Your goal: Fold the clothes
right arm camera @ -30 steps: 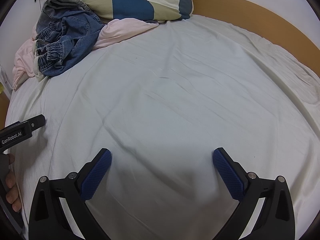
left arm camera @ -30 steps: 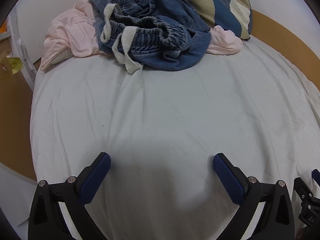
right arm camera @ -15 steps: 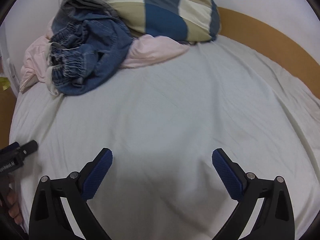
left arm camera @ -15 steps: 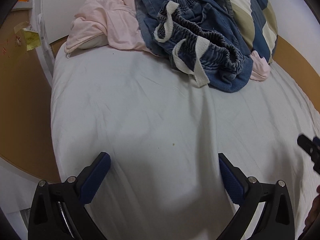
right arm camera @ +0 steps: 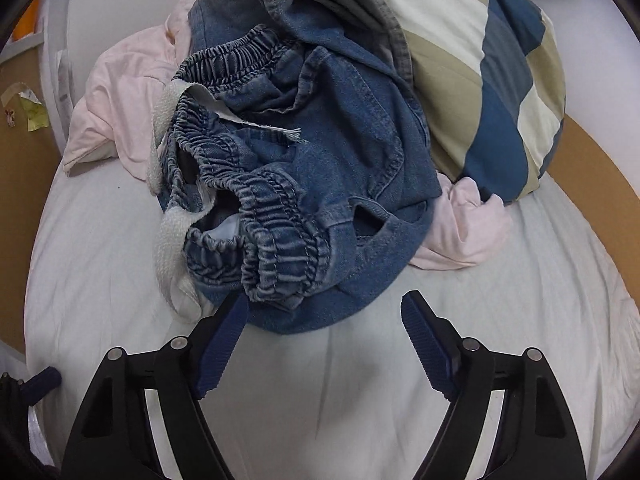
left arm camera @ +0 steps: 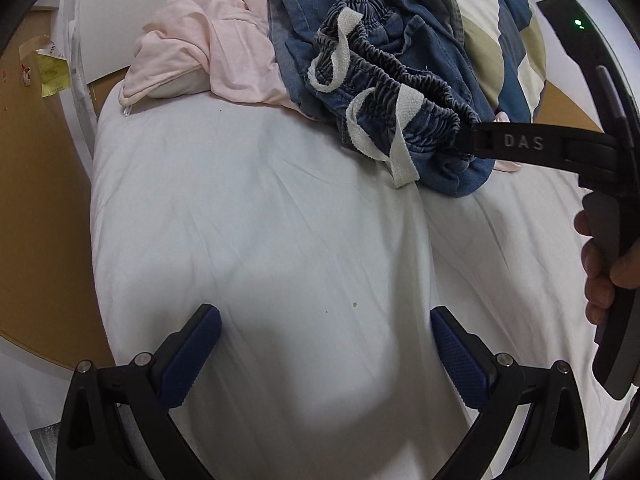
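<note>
- Reaching for the first garment: judged as the pick-up step, nothing folded yet, pile still heaped at the head of the white-sheeted bed [left arm camera: 256,208].
- Far left of the pile: a crumpled pale pink cotton garment [left arm camera: 200,44], lying partly under the denim, near the bed's left edge.
- L gripper [left arm camera: 324,350], black frame w/ blue ribbed pads: jaws stand wide apart, nothing between them, only bare sheet below. It hangs well short of the pile.
- Centre: the crumpled blue denim trousers w/ elastic gathered waistband [right arm camera: 304,184] sit on top of the pink item; a white woven drawstring tape [right arm camera: 170,236] loops out of the waistband on the left side.
- R gripper [right arm camera: 324,320]: jaws are closing, w/ the near hem of the denim between the pads. Left pad is at the fabric edge, prob. touching it, though the view doesn't settle that; right pad is clear of cloth, over sheet. So no grip yet.
- In the L wrist view the R gripper's black body comes in from the right, tip at the waistband, a person's hand [left arm camera: 600,264] round its handle.
- Right of the denim: a blue, cream and tan striped pillow [right arm camera: 492,92], trousers leaning against it.
- Next move calls for: pinch the denim edge firmly, avoid catching the sheet or just the loose tape, then drag it onto open sheet; L gripper needs to come up for a second corner.
</note>
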Available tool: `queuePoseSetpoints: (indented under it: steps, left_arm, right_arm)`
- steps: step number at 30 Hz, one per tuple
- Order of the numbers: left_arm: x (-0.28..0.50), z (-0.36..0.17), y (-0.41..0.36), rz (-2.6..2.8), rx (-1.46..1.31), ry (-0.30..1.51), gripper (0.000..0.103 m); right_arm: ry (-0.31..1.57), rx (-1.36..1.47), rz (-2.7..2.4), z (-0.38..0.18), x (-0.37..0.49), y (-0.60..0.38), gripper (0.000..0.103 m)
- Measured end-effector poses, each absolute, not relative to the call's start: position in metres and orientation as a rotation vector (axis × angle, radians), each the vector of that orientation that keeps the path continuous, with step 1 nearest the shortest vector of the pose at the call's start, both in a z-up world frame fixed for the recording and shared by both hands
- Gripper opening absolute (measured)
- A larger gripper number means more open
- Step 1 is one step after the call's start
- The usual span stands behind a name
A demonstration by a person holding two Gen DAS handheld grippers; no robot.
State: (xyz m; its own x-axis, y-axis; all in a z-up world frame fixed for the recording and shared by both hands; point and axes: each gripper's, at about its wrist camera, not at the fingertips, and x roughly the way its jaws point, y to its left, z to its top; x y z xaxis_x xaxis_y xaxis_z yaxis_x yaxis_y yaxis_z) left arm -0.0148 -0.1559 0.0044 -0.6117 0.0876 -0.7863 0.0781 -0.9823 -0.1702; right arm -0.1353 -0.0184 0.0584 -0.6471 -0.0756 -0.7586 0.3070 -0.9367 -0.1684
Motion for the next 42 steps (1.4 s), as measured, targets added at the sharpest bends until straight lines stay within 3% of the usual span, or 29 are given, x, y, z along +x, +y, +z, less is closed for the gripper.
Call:
queuePoseSetpoints:
  steps: [3,5,7,16,23,34,42]
  left_arm:
    - [-0.016,0.004,-0.155,2.796,-1.373,-0.281,0.103]
    - [-0.015,0.003,-0.156,2.793,-1.363,-0.29,0.103]
    - [-0.016,0.003,-0.157,2.791,-1.357,-0.295,0.103]
    - [-0.017,0.002,-0.158,2.794,-1.351,-0.298,0.103]
    - [-0.015,0.002,-0.161,2.782,-1.335,-0.314,0.103]
    - [-0.018,0.002,-0.163,2.779,-1.336,-0.314,0.103]
    - [-0.007,0.011,-0.172,2.742,-1.349,-0.537,0.103]
  right_arm:
    - [0.428,1.22,-2.626,0.048,-0.148,-0.028,0.08]
    - [0.42,1.252,-2.605,0.039,-0.155,-0.031,0.07]
    - [0.376,1.282,-2.568,0.03,-0.161,-0.031,0.041]
    - [0.184,1.108,-2.723,0.053,-0.142,0.004,0.03]
    - [0.121,0.884,-2.946,0.111,-0.1,0.044,0.026]
    - [-0.088,0.757,-3.127,0.161,-0.021,0.13,0.025]
    - [-0.273,0.781,-3.159,0.155,0.058,0.19,0.025]
